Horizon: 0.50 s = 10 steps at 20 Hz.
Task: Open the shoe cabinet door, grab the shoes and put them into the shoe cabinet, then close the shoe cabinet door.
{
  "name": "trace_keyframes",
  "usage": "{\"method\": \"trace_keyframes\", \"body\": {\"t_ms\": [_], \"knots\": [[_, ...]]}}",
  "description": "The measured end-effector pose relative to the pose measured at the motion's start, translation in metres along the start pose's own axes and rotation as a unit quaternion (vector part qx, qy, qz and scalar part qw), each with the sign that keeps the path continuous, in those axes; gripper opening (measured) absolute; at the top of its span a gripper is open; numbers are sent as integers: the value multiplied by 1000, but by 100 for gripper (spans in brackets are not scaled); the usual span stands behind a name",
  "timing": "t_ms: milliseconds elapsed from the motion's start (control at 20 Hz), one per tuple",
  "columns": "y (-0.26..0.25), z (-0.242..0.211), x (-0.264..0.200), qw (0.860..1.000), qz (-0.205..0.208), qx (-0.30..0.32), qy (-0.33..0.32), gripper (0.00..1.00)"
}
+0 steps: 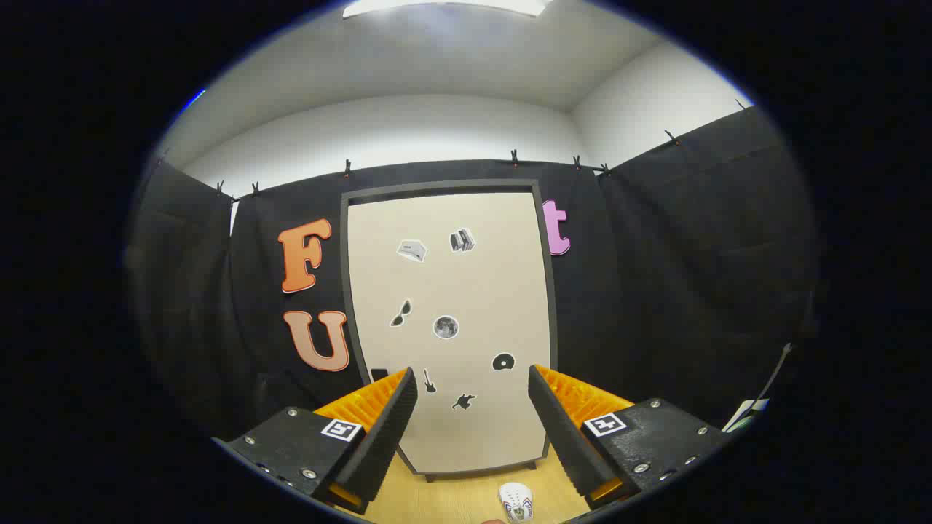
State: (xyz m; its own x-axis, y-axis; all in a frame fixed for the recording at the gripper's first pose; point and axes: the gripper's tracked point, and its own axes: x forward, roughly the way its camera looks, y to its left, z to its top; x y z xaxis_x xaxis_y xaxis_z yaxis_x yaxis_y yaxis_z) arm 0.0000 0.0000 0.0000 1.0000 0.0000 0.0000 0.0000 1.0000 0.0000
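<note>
The shoe cabinet [448, 291] stands straight ahead against the booth wall, tall, with a cream door in a dark frame. Its door is shut and carries several small dark stickers. A small dark handle [379, 375] sits at the door's lower left edge, just beyond my left finger. A white shoe [515, 501] lies on the light wooden floor in front of the cabinet, low between my fingers, nearer the right one. My gripper [472, 407] is open, fingers wide apart with nothing between them, some way short of the door.
Black cloth walls close in on both sides of the cabinet. The wooden floor [444, 498] runs from the cabinet's foot toward me. A pale tag or paper [746, 413] hangs at the right wall's lower part.
</note>
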Motion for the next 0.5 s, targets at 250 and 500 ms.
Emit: {"method": "trace_keyframes", "body": {"t_ms": [250, 500], "knots": [[8, -14, -9, 1000, -3, -19, 8, 95], [23, -29, -24, 999, 0, -39, 18, 96]]}}
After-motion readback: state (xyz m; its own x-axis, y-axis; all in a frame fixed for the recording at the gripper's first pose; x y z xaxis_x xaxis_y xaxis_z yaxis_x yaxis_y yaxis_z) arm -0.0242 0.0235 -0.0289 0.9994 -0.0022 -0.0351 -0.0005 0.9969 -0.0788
